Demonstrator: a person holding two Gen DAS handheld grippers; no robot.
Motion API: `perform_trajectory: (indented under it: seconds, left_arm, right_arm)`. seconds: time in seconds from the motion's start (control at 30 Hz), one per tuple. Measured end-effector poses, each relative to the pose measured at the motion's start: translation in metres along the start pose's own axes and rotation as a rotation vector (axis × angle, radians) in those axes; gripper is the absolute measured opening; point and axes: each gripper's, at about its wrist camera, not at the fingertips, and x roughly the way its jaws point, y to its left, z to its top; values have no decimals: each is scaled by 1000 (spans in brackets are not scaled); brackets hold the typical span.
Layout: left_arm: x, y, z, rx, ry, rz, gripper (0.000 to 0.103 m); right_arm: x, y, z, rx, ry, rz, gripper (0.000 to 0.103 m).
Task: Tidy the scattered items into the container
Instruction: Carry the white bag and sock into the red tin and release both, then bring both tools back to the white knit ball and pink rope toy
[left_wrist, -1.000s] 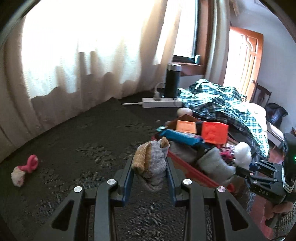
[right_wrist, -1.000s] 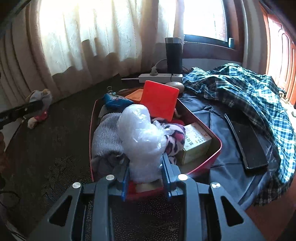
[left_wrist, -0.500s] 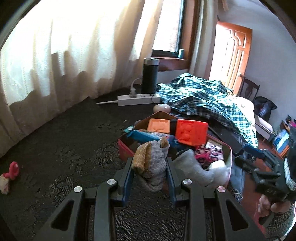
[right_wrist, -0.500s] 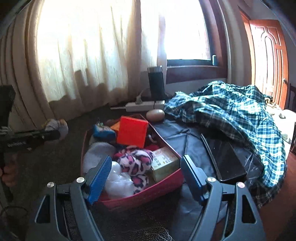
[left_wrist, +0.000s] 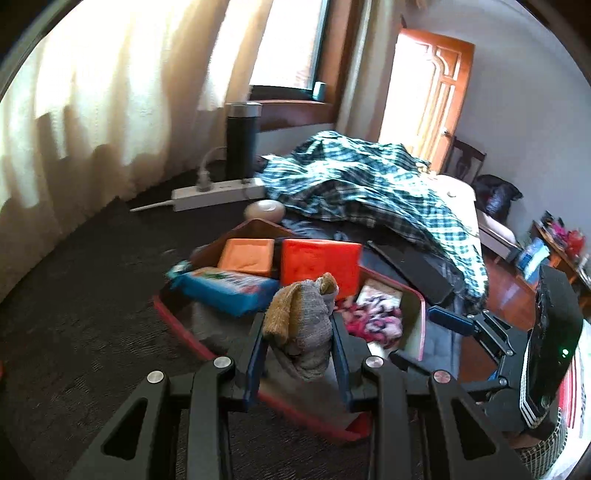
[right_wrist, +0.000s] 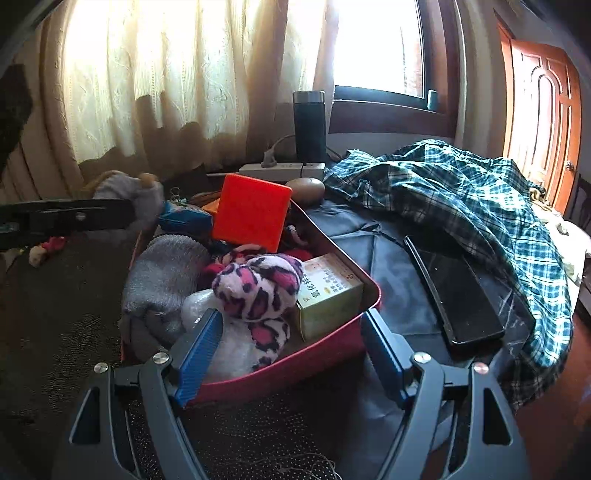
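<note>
Your left tongs (left_wrist: 298, 347) are clamped on a rolled grey sock with a tan cuff (left_wrist: 301, 325), pinched between the two blue pads and held above the near-left side of the red container (left_wrist: 177, 325). From the right wrist view the same sock (right_wrist: 133, 195) hangs past the container's far-left corner, with the left tongs' dark finger crossing in front of it.

Your right tongs (right_wrist: 291, 354) stand wide apart and hold nothing, their blue pads (right_wrist: 197, 352) straddling the near rim of the container (right_wrist: 332, 328). Just beyond them, inside the bin, lie a crinkled clear plastic bundle (right_wrist: 221, 343), a pink leopard-print sock (right_wrist: 258, 288), a grey sock (right_wrist: 162, 273), a yellow-green box (right_wrist: 328, 291) in the near-right corner, an upright red block (right_wrist: 251, 210), an orange block (left_wrist: 246, 256) behind it and a blue packet (left_wrist: 225, 288) at the far-left.

The container sits on a dark patterned surface (right_wrist: 55, 314). Beside its right wall lies a dark cloth carrying a flat black case (right_wrist: 454, 291), with a blue-green plaid shirt (right_wrist: 461, 192) heaped over it. Out on the left, apart from the bin, a small pink-and-white item (right_wrist: 46, 249) lies on the surface. At the back stand a white power strip (right_wrist: 282, 170), a black tumbler (right_wrist: 309, 125) and a rounded tan object (right_wrist: 306, 188), in front of pale curtains (right_wrist: 166, 74).
</note>
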Motion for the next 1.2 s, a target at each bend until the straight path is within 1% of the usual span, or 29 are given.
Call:
perform_trajectory:
  seconds: [0.17,0.2,0.23,0.3,0.33,0.47,0.6,0.67,0.77,0.87,0.93,1.0,1.07,1.13,1.2]
  left_arm:
    - [21,-24,8,59,18,-50,34]
    - [26,-26,8,63,24,-55,36]
    - [29,-26,8,53,30,-53,41]
    - [35,-25,7,34,42,-48,76]
    - [39,-24,7,24,48,-46,81]
    - [33,-17,5,-5,41,-41,83]
    - [8,0,3,-46,-10,-19,83]
    - [-3,10,1,-65,-31,-8,83]
    - [-19,26,-4,-91,-55,35,83]
    - [-28,41,-10,-121,-61,64,83]
    - [-34,51,-17,-138,-60,80,83]
    - [-40,62,-23,-154,-62,97,83]
    - [-46,74,-30,-170,-66,115,83]
    - [-53,85,-36,-185,-70,133,83]
    - [-59,97,-42,-201,-74,151,83]
  right_arm:
    - [-12,-18,-1,55,-33,-3,80]
    - [-14,-21,0,65,-38,-6,80]
    - [-16,-23,0,72,-43,-8,80]
    - [-20,-26,0,82,-50,-16,80]
    - [-21,-27,1,83,-51,-18,80]
    - [-22,-28,2,94,-57,-17,80]
    - [-25,-21,12,95,-84,7,80]
    - [-26,-13,20,84,-101,28,80]
    - [-20,7,37,38,-117,55,80]
    - [-5,29,56,-13,-114,59,80]
    - [14,40,64,-42,-77,12,80]
    - [30,43,65,-50,-31,-41,80]
    - [40,42,62,-46,4,-59,80]
    - [46,45,58,-65,35,-97,80]
    - [55,45,52,-70,77,-93,80]
